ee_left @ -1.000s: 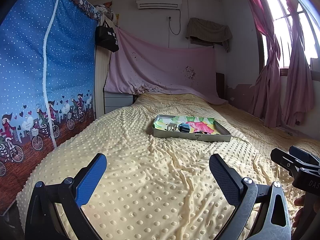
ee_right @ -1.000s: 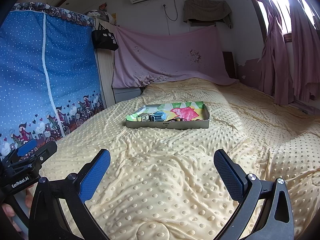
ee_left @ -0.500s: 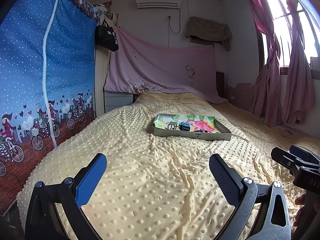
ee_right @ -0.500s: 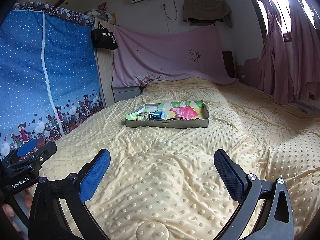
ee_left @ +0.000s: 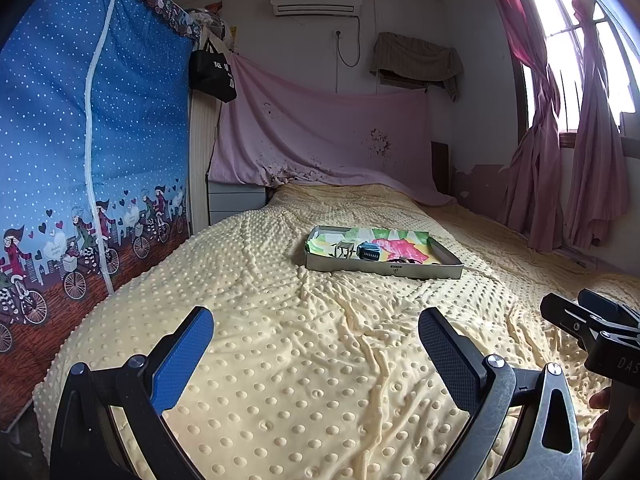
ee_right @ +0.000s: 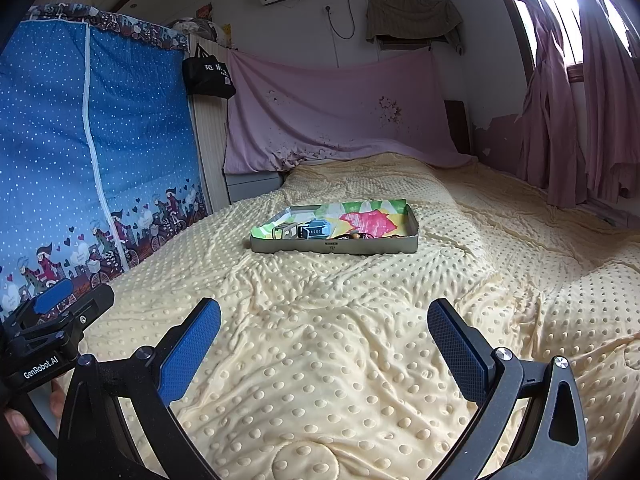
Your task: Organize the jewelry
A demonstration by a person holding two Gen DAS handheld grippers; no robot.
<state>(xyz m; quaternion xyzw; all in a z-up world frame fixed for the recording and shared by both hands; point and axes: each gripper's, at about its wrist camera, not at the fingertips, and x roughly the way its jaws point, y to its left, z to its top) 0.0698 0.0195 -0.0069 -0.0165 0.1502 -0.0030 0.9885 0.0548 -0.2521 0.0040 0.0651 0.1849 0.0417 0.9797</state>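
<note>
A shallow cardboard tray (ee_left: 384, 271) (ee_right: 372, 246) with a colourful paper lining lies on the yellow dotted bedspread, well ahead of both grippers. In it sit a small metal stand (ee_left: 342, 249) (ee_right: 285, 231), a blue box-like piece (ee_left: 370, 251) (ee_right: 316, 229) and small dark jewelry pieces (ee_left: 400, 260) (ee_right: 356, 236) too small to make out. My left gripper (ee_left: 316, 330) is open and empty above the near bedspread. My right gripper (ee_right: 325, 322) is open and empty too. Each gripper shows at the edge of the other's view.
A blue fabric wardrobe (ee_left: 80, 140) stands along the bed's left side. A pink sheet (ee_left: 320, 140) hangs at the headboard. Pink curtains (ee_left: 580, 140) hang at the window on the right. A black bag (ee_left: 212, 72) hangs at the wardrobe's corner.
Both views have tilted slightly upward, so the tray sits a little higher in frame. Both grippers stay open and empty.
</note>
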